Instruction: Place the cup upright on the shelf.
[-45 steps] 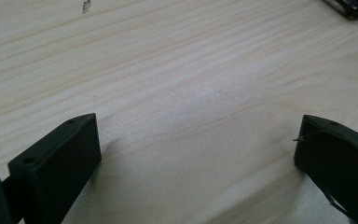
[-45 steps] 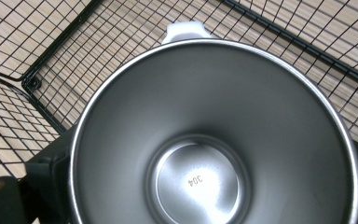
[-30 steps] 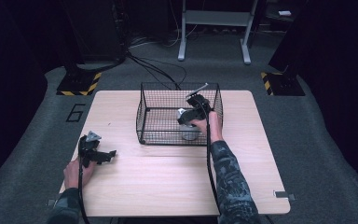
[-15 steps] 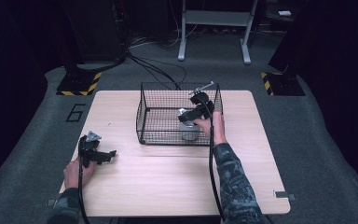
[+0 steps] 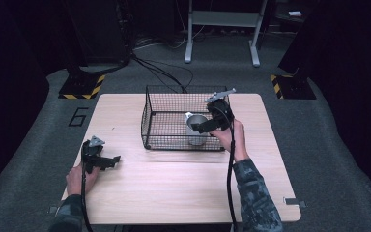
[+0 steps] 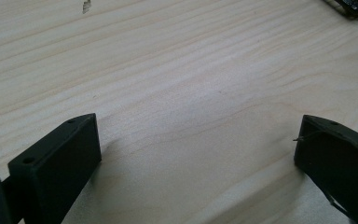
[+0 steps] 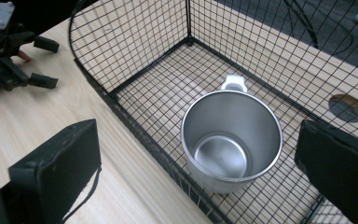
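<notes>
At the near left of the wooden table (image 5: pixel 174 193), the left gripper (image 5: pixel 110 160) rests low over the bare wood, held by the person's left hand (image 5: pixel 79 178). In the left gripper view its two black jaws stand wide apart with nothing but pale wood grain between them, so it is released and empty. A cable trails from it back toward the near edge.

Farther in and to the right, the person's right hand (image 5: pixel 234 137), in a camouflage-pattern sleeve (image 5: pixel 253 198), holds the right gripper (image 5: pixel 200 128) just above the near right part of the wire basket (image 5: pixel 166 104). In the right gripper view its jaws are also spread wide, one over the table on the outside of the basket's near wall and the other over the basket's inside; they grip nothing.

The steel mug (image 7: pixel 231 138) stands upright on the mesh floor of the basket, in its near right part, close to the near wall. Its open mouth faces up and its inside is empty; a small pale handle (image 7: pixel 233 83) sticks out on its far side. The mug sits apart from both jaws of the right gripper, below and between them.

The black basket stands in the far middle of the table. Beyond the table lie dark carpet, cables and the legs of a metal stand (image 5: pixel 222 34).
</notes>
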The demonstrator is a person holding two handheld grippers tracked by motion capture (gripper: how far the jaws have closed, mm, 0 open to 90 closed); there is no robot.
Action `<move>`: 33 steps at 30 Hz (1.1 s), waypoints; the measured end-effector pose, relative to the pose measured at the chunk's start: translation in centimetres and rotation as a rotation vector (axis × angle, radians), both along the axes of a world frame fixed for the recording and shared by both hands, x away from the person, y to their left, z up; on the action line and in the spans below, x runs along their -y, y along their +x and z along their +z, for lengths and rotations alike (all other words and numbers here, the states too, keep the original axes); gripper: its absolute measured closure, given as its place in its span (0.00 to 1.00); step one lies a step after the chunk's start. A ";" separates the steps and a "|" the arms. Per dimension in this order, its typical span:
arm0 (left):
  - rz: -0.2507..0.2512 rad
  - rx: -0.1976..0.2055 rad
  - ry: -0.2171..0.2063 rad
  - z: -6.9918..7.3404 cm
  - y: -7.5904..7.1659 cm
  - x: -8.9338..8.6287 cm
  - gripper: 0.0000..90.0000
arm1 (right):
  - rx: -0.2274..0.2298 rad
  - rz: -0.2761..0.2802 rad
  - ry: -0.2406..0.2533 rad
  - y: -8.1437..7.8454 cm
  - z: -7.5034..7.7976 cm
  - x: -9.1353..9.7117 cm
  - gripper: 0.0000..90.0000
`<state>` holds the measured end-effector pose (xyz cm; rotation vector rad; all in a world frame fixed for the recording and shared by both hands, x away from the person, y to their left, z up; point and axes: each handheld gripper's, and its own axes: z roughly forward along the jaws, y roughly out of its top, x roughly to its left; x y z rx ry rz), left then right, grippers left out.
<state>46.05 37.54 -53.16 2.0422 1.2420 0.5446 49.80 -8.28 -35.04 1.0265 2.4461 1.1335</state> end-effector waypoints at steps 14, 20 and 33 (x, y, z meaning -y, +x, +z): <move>0.000 -0.001 0.000 0.0 0.0 0.0 0.00 | 0.103 -0.047 -0.029 -6.5 -0.7 5.0 0.00; 0.000 0.000 0.000 0.0 0.0 0.0 0.00 | 0.088 -0.119 -0.018 -8.5 -3.3 8.5 0.00; 0.001 0.000 0.000 0.0 0.0 0.0 0.00 | -0.062 -0.369 -0.003 -11.0 -13.8 17.4 0.00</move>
